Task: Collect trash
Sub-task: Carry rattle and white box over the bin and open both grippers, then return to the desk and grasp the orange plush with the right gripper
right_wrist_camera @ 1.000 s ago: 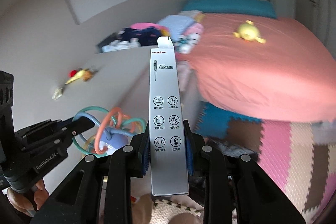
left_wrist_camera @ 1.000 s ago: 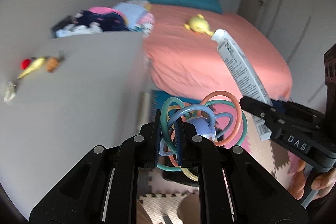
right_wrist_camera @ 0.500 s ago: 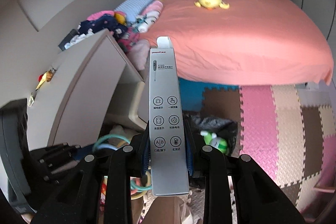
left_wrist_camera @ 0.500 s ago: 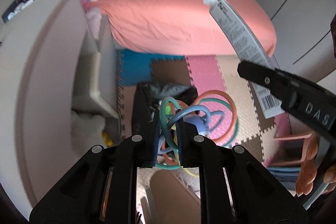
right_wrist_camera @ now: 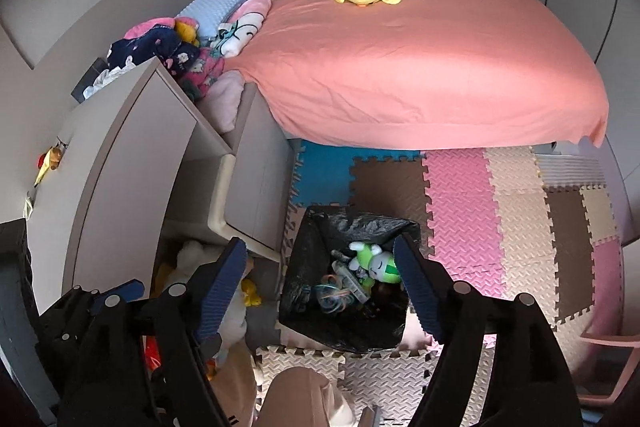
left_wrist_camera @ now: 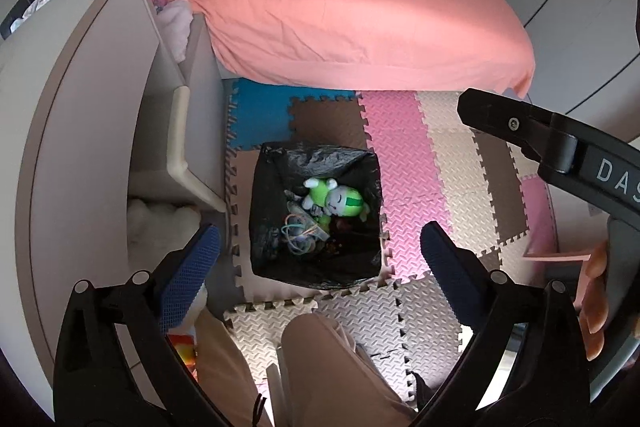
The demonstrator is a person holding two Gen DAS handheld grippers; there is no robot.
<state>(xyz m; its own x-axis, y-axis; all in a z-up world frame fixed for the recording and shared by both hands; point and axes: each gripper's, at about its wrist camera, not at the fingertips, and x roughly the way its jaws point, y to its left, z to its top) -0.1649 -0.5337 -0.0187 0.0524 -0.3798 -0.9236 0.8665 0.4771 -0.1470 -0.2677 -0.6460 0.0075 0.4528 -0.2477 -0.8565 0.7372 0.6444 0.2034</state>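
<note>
A: Where do our two grippers stand?

B: Our left gripper (left_wrist_camera: 318,251) and right gripper (right_wrist_camera: 320,277) have both just been opening; jaws spread wide, nothing between them.

A: And the trash?

B: Straight below both, inside the black-lined square bin (left_wrist_camera: 264,227) on the foam mat: the tangled coloured ring toy (left_wrist_camera: 298,231) beside a green plush doll (left_wrist_camera: 336,201). We judge the bin equally near both hands.

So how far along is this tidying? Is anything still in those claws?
Done: the coloured ring toy and a grey box lie in the black-lined bin, beside a green plush doll. In hand: nothing; the left gripper and right gripper have just opened and hang empty above it. Left: perhaps the small yellow and red items on the grey cabinet top.
</note>
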